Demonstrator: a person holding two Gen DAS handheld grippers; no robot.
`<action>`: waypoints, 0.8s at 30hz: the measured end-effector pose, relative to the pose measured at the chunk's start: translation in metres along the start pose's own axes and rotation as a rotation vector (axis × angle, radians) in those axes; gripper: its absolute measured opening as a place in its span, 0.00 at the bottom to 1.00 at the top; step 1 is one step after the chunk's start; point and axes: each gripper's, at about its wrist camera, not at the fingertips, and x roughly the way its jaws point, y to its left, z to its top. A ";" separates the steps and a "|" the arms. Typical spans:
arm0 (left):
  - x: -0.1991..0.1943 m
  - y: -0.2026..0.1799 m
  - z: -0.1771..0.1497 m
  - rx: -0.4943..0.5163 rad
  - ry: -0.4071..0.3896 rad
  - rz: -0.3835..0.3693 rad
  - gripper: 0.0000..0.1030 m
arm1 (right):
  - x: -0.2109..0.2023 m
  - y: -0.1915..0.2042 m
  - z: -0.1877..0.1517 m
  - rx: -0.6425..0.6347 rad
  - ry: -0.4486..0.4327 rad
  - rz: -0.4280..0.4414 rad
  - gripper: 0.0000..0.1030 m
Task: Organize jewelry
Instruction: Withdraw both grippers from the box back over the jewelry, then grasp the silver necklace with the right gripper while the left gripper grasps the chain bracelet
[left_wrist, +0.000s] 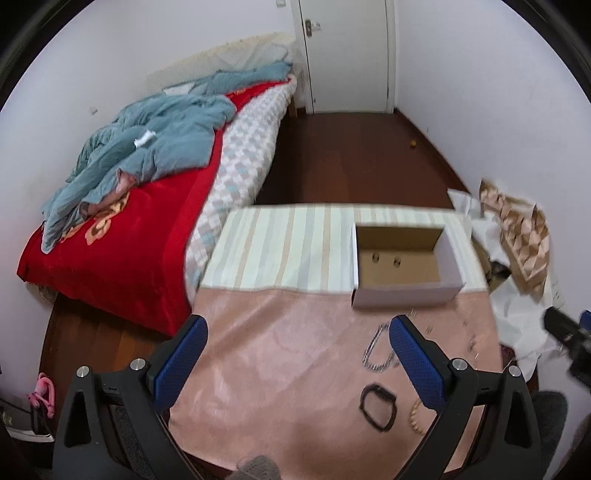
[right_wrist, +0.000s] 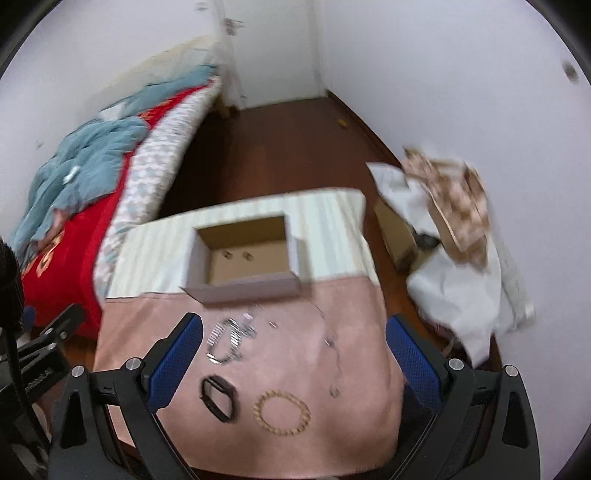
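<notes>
An open cardboard box (left_wrist: 406, 291) (right_wrist: 251, 290) stands on the cloth-covered table, with two small pieces (left_wrist: 386, 259) (right_wrist: 236, 255) inside. In front of it lie a silver chain bracelet (left_wrist: 376, 350) (right_wrist: 225, 341), a black bangle (left_wrist: 378, 406) (right_wrist: 218, 398), a gold bead bracelet (right_wrist: 282, 412) (left_wrist: 415, 415), a thin necklace (right_wrist: 330, 343) and small earrings (right_wrist: 273, 324). My left gripper (left_wrist: 299, 354) is open and empty above the pink cloth, left of the jewelry. My right gripper (right_wrist: 295, 354) is open and empty above the jewelry.
The table has a pink cloth (left_wrist: 288, 354) in front and a striped cloth (left_wrist: 280, 243) behind. A bed with a red blanket (left_wrist: 122, 236) is to the left. White sheets and a patterned box (right_wrist: 454, 206) are piled on the right. A door (left_wrist: 347, 55) is at the back.
</notes>
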 end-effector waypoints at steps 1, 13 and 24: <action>0.009 -0.003 -0.006 0.009 0.024 0.004 0.98 | 0.006 -0.009 -0.004 0.020 0.018 -0.005 0.98; 0.097 -0.050 -0.053 0.136 0.225 0.040 0.98 | 0.132 -0.078 -0.068 0.139 0.326 0.005 0.58; 0.134 -0.057 -0.050 0.143 0.287 0.053 0.98 | 0.167 -0.043 -0.092 0.005 0.377 -0.049 0.38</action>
